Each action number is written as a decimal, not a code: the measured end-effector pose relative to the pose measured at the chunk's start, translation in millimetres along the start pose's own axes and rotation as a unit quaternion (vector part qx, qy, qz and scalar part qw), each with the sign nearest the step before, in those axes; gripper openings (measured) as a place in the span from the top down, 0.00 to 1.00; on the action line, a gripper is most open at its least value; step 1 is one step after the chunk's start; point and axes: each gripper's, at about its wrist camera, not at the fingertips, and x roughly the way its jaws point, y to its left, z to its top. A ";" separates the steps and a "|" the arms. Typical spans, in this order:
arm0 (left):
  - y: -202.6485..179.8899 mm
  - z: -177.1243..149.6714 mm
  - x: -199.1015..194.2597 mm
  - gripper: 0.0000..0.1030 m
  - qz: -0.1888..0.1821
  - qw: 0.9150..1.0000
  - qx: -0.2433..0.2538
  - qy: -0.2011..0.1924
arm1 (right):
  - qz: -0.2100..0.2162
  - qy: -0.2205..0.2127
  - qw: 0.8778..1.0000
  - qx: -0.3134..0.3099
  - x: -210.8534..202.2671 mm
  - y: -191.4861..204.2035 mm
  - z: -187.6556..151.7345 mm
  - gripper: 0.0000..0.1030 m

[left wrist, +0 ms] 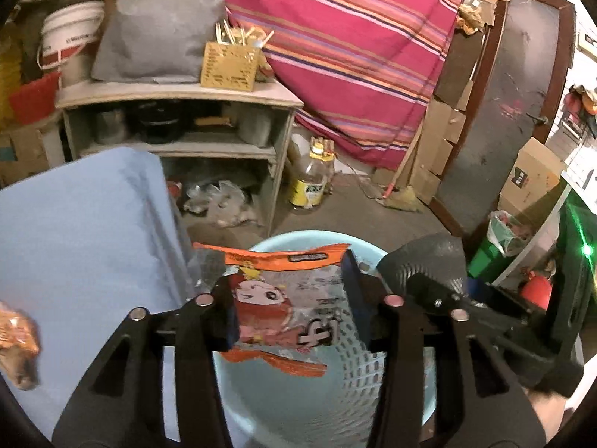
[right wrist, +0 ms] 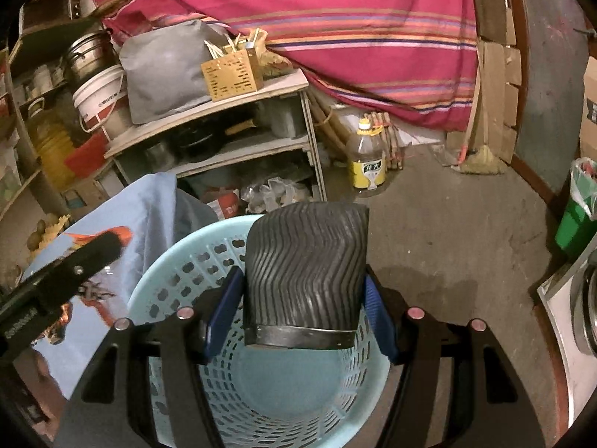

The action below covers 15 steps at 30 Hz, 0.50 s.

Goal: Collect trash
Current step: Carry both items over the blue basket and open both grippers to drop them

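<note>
Directly above the pale blue perforated basket (right wrist: 261, 384), a black ribbed paper cup (right wrist: 306, 280) is clamped on its side between the blue pads of the right gripper (right wrist: 298, 310). Over the same basket's rim, an orange snack wrapper (left wrist: 289, 298) is seen between the pads of the left gripper (left wrist: 294, 298); whether it is pinched or freed cannot be told. Beside the basket, a blue cloth (left wrist: 82, 231) is draped, and beyond the basket a shelf unit (left wrist: 179, 93) and an oil bottle (right wrist: 367, 160) are seen.

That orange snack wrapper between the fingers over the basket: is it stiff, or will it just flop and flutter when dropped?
Probably floppy: the snack wrapper looks thin and creased, its lower edge sagging below the left gripper. It seems flat and empty, so likely very light, and may flutter rather than drop straight into the blue basket. The glossy film could be slippery.
</note>
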 end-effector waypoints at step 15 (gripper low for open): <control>42.8 5.1 -56.8 0.08 0.090 0.994 -0.011 -0.053 | 0.018 -0.010 1.000 0.003 -4.1 23.8 -4.8 0.28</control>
